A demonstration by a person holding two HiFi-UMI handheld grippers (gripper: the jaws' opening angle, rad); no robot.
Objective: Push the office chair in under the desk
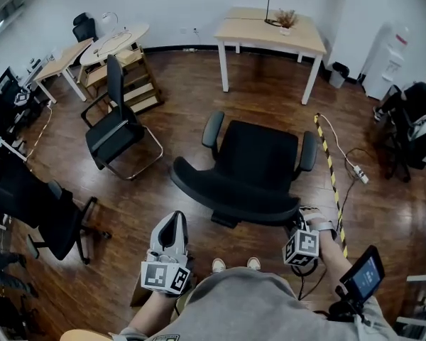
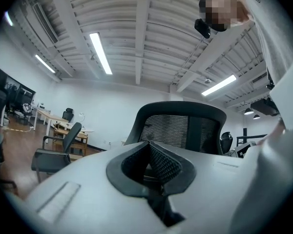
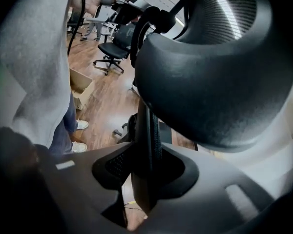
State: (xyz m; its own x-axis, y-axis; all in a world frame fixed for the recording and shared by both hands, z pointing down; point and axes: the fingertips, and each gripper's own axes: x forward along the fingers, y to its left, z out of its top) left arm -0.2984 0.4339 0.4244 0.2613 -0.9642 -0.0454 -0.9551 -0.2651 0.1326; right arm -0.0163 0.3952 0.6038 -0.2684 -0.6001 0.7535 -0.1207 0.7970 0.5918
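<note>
The black office chair [image 1: 259, 158] stands in the middle of the wood floor with its backrest towards me and its seat facing the light wooden desk [image 1: 270, 30] at the far wall. My right gripper [image 1: 299, 226] is at the backrest's right edge. In the right gripper view, that gripper [image 3: 146, 160] is shut on the backrest's thin black rim [image 3: 145, 130], with the curved backrest [image 3: 210, 72] looming above. My left gripper [image 1: 175, 217] hangs shut and empty just short of the backrest's left side. In the left gripper view, the gripper [image 2: 150, 149] points at the mesh backrest [image 2: 180, 130].
A black visitor chair [image 1: 117, 126] and wooden shelving [image 1: 138, 84] stand to the left. Another office chair [image 1: 53, 215] is nearer on the left. A yellow-black striped strip [image 1: 330, 169] and a power strip [image 1: 358, 175] lie on the floor at right. The person's shoes [image 1: 234, 263] are behind the chair.
</note>
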